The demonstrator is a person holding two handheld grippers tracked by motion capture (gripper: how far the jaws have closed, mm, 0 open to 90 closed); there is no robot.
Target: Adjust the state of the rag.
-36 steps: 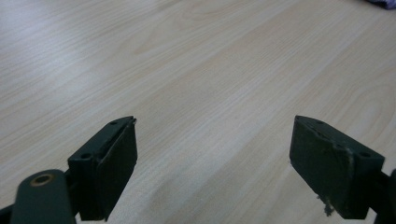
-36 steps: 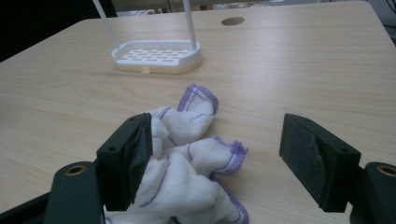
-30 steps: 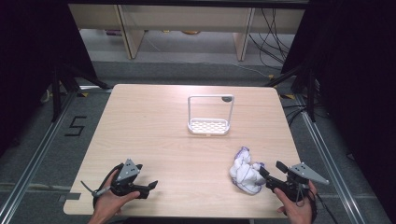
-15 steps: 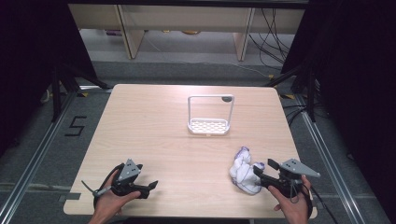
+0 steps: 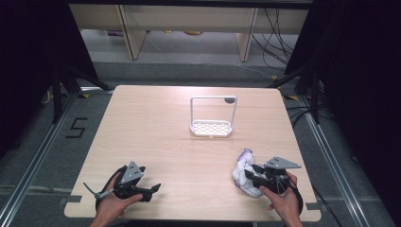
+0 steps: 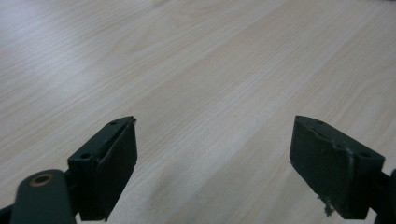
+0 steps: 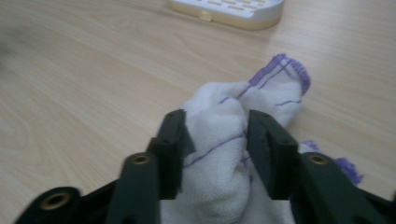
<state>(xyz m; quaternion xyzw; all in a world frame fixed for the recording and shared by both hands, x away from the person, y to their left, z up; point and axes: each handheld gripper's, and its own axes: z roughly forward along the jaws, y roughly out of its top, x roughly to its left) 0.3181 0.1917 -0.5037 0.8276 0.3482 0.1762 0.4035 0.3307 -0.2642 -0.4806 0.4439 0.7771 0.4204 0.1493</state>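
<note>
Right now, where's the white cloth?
In the high view, the white cloth lies near the table's front right corner, between the right gripper's jaws, nearer than the white rack.

From my remote station I see a light wooden table [image 5: 156, 137] with rounded corners on a grey carpeted floor [image 5: 42, 156]. A black numeral 5 [image 5: 77, 127] is taped on the floor at its left. Metal rails [image 5: 28, 165] run along both sides. Beyond the far edge stand pale wooden furniture legs [image 5: 128, 30], and cables [image 5: 272, 33] trail at upper right. Dark curtains [image 5: 28, 52] flank the brightly lit scene.
</note>
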